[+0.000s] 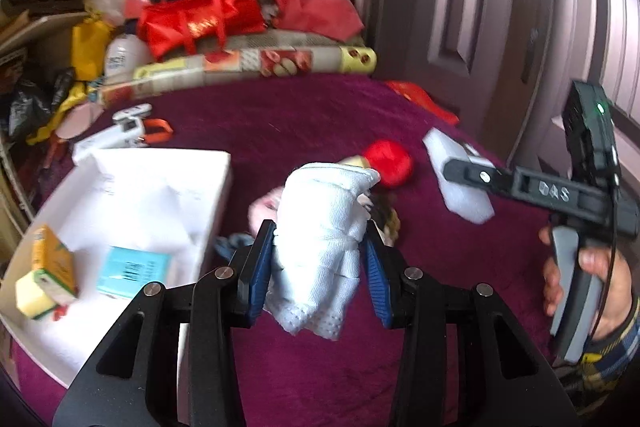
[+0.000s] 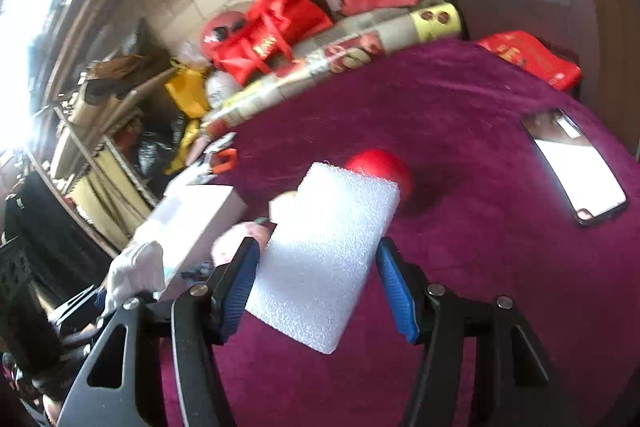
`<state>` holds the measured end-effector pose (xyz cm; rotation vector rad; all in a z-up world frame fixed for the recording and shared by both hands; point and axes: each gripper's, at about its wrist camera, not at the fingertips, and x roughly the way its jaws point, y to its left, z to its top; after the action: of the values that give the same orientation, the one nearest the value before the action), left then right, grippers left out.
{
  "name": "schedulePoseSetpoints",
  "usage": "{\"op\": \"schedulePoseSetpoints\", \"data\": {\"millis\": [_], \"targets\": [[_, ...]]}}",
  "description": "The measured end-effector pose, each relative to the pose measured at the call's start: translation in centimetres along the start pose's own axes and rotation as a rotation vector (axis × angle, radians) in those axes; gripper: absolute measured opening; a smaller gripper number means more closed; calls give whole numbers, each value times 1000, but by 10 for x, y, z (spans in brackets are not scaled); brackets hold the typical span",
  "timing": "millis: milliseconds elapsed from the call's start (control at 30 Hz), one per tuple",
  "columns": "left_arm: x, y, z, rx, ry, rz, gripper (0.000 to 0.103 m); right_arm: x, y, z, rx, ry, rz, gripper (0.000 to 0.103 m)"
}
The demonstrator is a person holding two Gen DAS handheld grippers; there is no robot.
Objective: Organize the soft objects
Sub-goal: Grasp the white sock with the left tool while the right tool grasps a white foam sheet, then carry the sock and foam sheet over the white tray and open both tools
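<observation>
My left gripper is shut on a bundled white cloth and holds it above the purple-covered table. My right gripper is shut on a white foam block; it also shows in the left wrist view at the right, held above the table. A red ball lies on the table beyond both, also in the right wrist view. More soft items lie behind the cloth, partly hidden.
A white open box with a blue packet and yellow cartons sits at the left. A phone lies at the right. Red bags and a long printed box line the back edge. A door stands behind.
</observation>
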<state>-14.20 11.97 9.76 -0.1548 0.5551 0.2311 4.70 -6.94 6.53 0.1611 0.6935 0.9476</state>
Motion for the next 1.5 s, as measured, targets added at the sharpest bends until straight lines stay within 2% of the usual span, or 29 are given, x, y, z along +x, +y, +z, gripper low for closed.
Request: {"op": "schedulePoseSetpoints", "data": {"millis": [233,433,933,1033,1233,1500], "targets": [[-26,34,4,-77,-60,84,42,1,19,-2,-28,-5,59,60],[-39,64,2,-137,-87,232,42,-5,24,-1,-38,-25,77,60],[-48,84,-5,-185,-104,280,42,-7,42,-3,-76,-15,111,60],[-59,97,-4,-207,-126,318,42,-7,48,-2,-90,-14,114,60],[-96,133,-7,-275,-195,442,42,-4,67,-2,-137,-5,139,60],[-109,150,-21,-323,-206,456,42,29,118,-7,-253,68,190,60]]}}
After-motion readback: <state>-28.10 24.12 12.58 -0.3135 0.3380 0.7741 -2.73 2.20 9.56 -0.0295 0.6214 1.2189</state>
